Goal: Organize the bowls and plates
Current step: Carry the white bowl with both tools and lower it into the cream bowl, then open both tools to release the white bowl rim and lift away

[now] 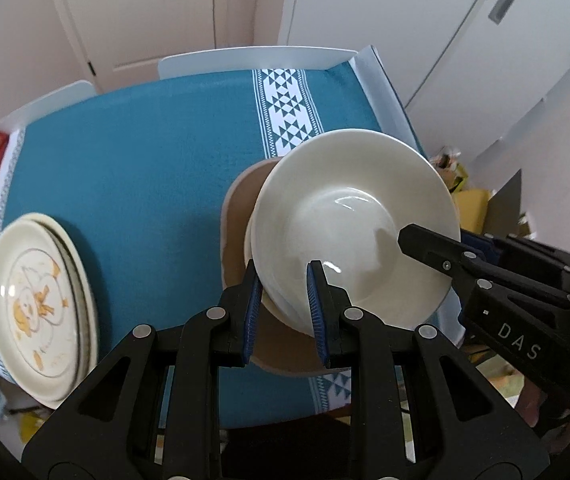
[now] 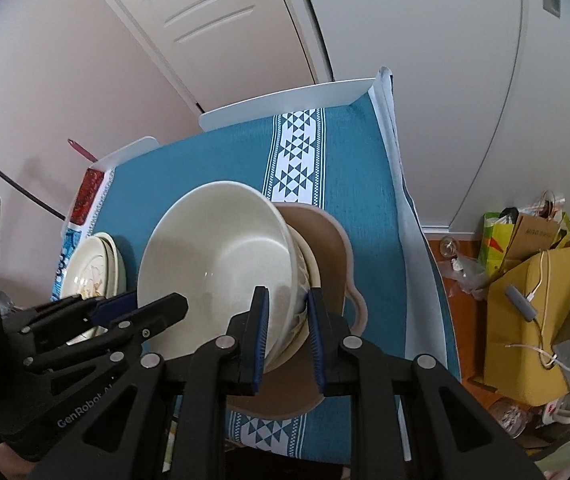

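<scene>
While both grippers pinch the rim of the white bowl [image 1: 345, 228] from opposite sides, the left gripper [image 1: 283, 304] at its near-left edge and the right gripper [image 2: 287, 328] at its right, it sits on other bowls in a brown dish [image 2: 325, 248] on the blue tablecloth [image 1: 145, 160], with stacked plates [image 1: 41, 304] well apart at the left.

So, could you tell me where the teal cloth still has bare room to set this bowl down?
Bare teal tablecloth lies between the cartoon-printed plate stack and the brown dish, and along the far white-patterned stripe. It is crowded around the cream bowl, where both claws grip.
</scene>
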